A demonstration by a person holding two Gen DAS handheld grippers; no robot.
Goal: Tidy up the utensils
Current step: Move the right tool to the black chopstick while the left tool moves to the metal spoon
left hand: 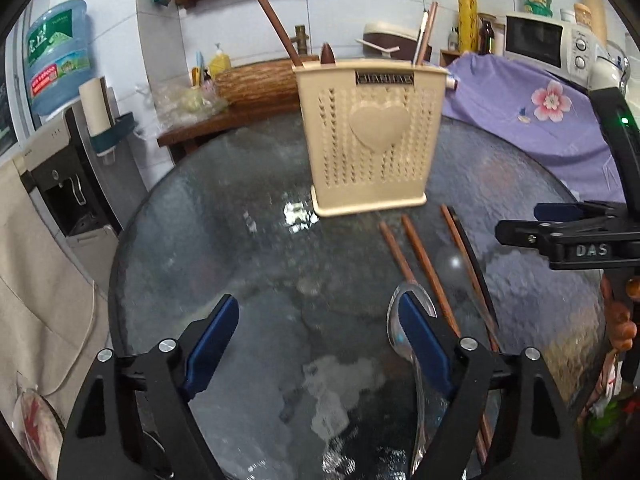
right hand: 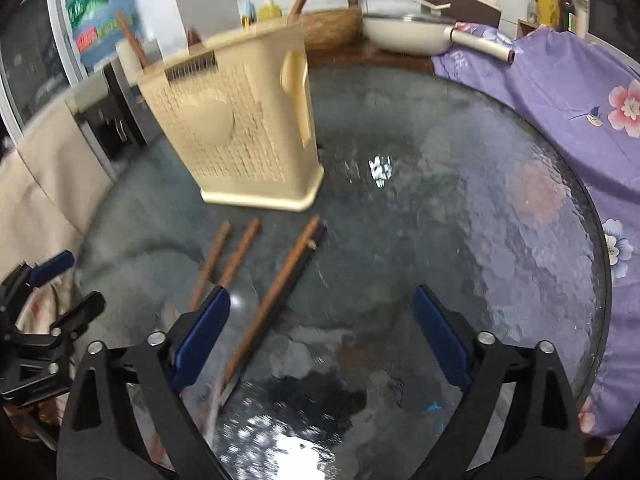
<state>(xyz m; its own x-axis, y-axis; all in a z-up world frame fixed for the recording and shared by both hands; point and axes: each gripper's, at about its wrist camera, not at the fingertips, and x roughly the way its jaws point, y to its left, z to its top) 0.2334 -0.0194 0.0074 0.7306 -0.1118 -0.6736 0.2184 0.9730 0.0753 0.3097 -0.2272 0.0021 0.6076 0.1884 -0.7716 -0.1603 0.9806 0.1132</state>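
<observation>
Both the left gripper [left hand: 312,340] and right gripper [right hand: 322,332], jaws apart and empty, hover over the near chopsticks [right hand: 272,300] and spoon [left hand: 416,380]; next comes closing on one for the far holder [left hand: 372,136].

A dark nameplate [left hand: 384,78] on the beige utensil holder [left hand: 374,136], at twelve o'clock in the left wrist view, reads roughly "JIANHAO". "DAS" [left hand: 591,249] stands in white on the right tongs' black body, at three o'clock. The water bottle's label is unreadable.

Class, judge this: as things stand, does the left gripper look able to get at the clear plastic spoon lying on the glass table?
Probably yes: the open left gripper hangs above the clear plastic spoon, nothing covering it; brown chopsticks lie close beside.
</observation>
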